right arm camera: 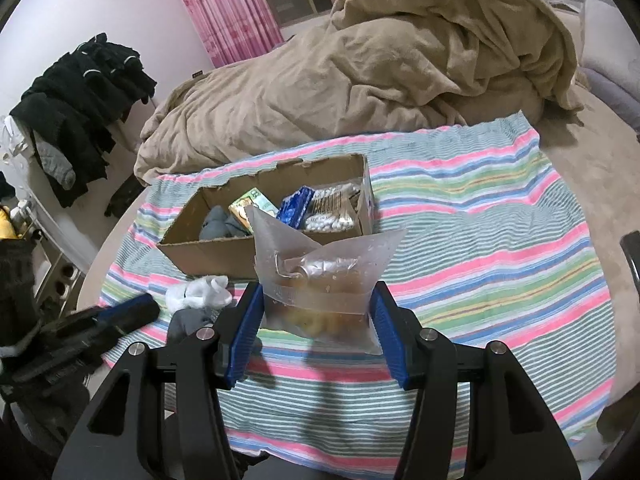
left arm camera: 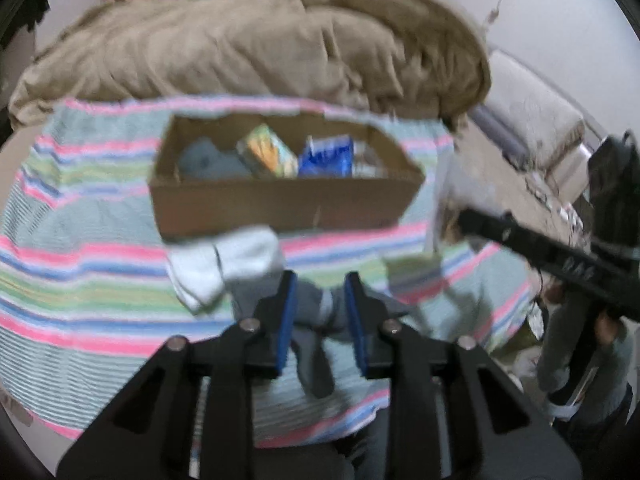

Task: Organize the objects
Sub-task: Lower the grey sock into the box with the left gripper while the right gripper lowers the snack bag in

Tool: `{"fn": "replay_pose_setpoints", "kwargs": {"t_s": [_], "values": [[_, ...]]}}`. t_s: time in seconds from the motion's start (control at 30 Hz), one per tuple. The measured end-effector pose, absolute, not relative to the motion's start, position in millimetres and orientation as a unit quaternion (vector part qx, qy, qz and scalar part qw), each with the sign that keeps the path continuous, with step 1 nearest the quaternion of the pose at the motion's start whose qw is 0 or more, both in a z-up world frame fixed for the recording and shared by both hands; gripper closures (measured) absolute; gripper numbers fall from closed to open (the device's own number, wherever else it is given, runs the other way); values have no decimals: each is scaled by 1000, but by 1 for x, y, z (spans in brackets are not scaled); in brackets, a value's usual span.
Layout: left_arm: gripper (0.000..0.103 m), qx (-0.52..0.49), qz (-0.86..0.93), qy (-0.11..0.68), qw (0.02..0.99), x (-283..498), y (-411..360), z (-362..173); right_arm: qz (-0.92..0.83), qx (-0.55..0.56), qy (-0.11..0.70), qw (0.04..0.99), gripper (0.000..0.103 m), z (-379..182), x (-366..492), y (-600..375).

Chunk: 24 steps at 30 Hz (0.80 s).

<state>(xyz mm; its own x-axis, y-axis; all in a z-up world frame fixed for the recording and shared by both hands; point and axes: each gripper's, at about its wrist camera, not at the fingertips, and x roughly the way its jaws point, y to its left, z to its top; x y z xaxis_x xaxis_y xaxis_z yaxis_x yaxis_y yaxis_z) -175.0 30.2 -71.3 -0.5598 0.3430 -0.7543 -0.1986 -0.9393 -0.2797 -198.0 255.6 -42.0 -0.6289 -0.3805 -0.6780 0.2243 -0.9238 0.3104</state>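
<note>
A cardboard box (right arm camera: 224, 248) stands on a striped cloth (right arm camera: 480, 240) on the bed and holds a grey sock, a yellow-green carton, a blue packet and a bag of cotton swabs (right arm camera: 332, 212). It also shows in the left wrist view (left arm camera: 280, 204). My right gripper (right arm camera: 316, 320) is shut on a clear plastic bag (right arm camera: 320, 280) with brownish contents, held in front of the box. My left gripper (left arm camera: 320, 308) is closed around a grey sock (left arm camera: 316, 320) lying on the cloth. A white sock (left arm camera: 228, 268) lies just left of it, also seen in the right wrist view (right arm camera: 200, 292).
A rumpled tan blanket (right arm camera: 360, 72) is piled behind the box. Dark clothes (right arm camera: 80, 100) hang at the left by the wall. Pink curtains (right arm camera: 224, 8) are at the back. A pillow (left arm camera: 532, 112) lies at the right.
</note>
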Motion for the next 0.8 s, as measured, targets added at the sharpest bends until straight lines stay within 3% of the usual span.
{"fn": "replay_pose_setpoints", "kwargs": {"t_s": [0.1, 0.17, 0.2, 0.4, 0.53, 0.57, 0.67, 0.8], "values": [[62, -470, 867, -73, 147, -180, 39, -91, -895, 401, -102, 168, 46, -46, -197, 257], [43, -477, 864, -74, 142, -183, 42, -100, -894, 403, -103, 168, 46, -48, -197, 258], [39, -479, 864, -74, 136, -185, 43, -103, -894, 403, -103, 168, 46, -48, -196, 259], [27, -480, 868, -44, 116, -197, 60, -116, -891, 406, -109, 171, 46, -52, -197, 260], [29, -482, 870, -36, 98, -206, 65, -127, -890, 407, -110, 174, 46, -54, -196, 259], [43, -480, 871, -43, 95, -206, 64, -127, -890, 407, -111, 175, 46, -54, -196, 260], [60, -474, 872, -70, 98, -205, 50, -124, -890, 407, -113, 171, 46, -54, -195, 264], [64, -461, 878, -74, 102, -195, 42, -114, -891, 405, -118, 169, 46, -52, -194, 265]]}}
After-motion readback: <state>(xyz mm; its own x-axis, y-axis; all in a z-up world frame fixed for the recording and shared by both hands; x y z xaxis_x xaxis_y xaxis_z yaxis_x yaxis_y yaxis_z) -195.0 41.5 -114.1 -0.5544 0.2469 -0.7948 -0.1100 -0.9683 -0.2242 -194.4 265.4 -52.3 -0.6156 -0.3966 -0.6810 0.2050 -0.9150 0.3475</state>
